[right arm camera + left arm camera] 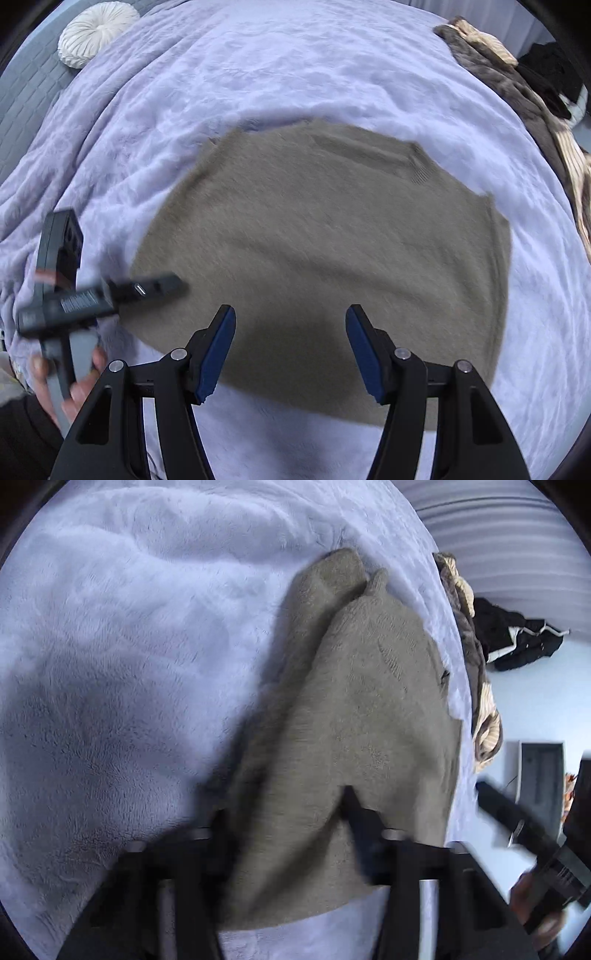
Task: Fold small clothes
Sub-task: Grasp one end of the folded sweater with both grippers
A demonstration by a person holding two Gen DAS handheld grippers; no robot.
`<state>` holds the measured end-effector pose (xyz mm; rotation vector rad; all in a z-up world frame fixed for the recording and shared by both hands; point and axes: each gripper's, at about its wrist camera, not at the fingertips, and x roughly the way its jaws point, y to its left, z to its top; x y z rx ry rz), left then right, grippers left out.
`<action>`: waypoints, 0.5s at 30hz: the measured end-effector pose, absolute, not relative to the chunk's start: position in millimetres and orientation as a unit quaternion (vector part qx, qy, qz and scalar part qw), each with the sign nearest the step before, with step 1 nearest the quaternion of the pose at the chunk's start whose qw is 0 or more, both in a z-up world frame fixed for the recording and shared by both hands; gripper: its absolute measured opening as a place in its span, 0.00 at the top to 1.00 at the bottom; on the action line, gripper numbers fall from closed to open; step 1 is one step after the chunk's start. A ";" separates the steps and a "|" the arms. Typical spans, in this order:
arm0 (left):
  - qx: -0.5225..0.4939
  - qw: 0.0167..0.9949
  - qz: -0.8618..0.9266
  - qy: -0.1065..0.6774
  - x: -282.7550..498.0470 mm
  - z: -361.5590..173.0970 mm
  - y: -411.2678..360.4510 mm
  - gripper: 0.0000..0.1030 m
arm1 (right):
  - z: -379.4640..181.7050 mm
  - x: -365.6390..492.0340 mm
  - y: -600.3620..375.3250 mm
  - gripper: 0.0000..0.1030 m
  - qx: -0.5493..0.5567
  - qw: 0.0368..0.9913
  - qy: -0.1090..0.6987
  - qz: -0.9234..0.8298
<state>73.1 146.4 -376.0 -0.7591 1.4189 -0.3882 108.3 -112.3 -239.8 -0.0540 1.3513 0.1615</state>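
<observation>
A taupe knit sweater [325, 240] lies folded flat on a pale lilac fleece blanket [258, 74]. My right gripper [290, 332] is open and empty, hovering just above the sweater's near edge. My left gripper [284, 812] has its jaws apart with the sweater [351, 709] lying across and between them; its left finger is mostly hidden behind the cloth. In the right wrist view the left gripper [162, 286] is a blur at the sweater's left edge. In the left wrist view the right gripper [517, 823] shows at the lower right.
A pile of brown and cream clothes [517, 92] lies along the blanket's right edge, with a black garment [554, 74] beyond it. A round white cushion [96, 33] sits at the far left on a grey quilted cover [22, 110].
</observation>
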 end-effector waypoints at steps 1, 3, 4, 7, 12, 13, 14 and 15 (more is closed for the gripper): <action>-0.347 0.675 -0.177 0.626 70.6 -378.2 150.2 0.62 | -242.7 122.8 -102.9 0.36 -0.024 0.772 0.630 0.079; -0.359 0.671 -0.191 0.620 67.0 -379.7 155.8 0.68 | -249.3 150.3 -82.8 0.36 -0.019 0.763 0.640 0.089; -0.353 0.674 -0.195 0.619 66.9 -379.3 155.3 0.68 | -252.9 162.2 -73.0 0.35 -0.016 0.760 0.643 0.094; -0.327 0.688 -0.202 0.615 64.4 -374.5 151.0 0.71 | -272.8 199.0 -38.0 0.33 -0.029 0.758 0.647 0.081; -0.335 0.684 -0.210 0.614 60.4 -379.8 155.4 0.72 | -332.3 238.0 9.7 0.30 -0.005 0.713 0.699 0.061; -0.330 0.685 -0.211 0.614 60.1 -378.6 155.0 0.72 | -343.9 240.6 19.7 0.28 -0.039 0.709 0.702 0.044; -0.329 0.684 -0.211 0.616 60.1 -377.3 156.5 0.72 | -352.4 241.3 27.5 0.32 -0.083 0.707 0.702 0.028; -0.334 0.681 -0.207 0.618 60.2 -375.9 160.2 0.64 | -358.3 240.7 32.0 0.56 -0.125 0.704 0.699 0.004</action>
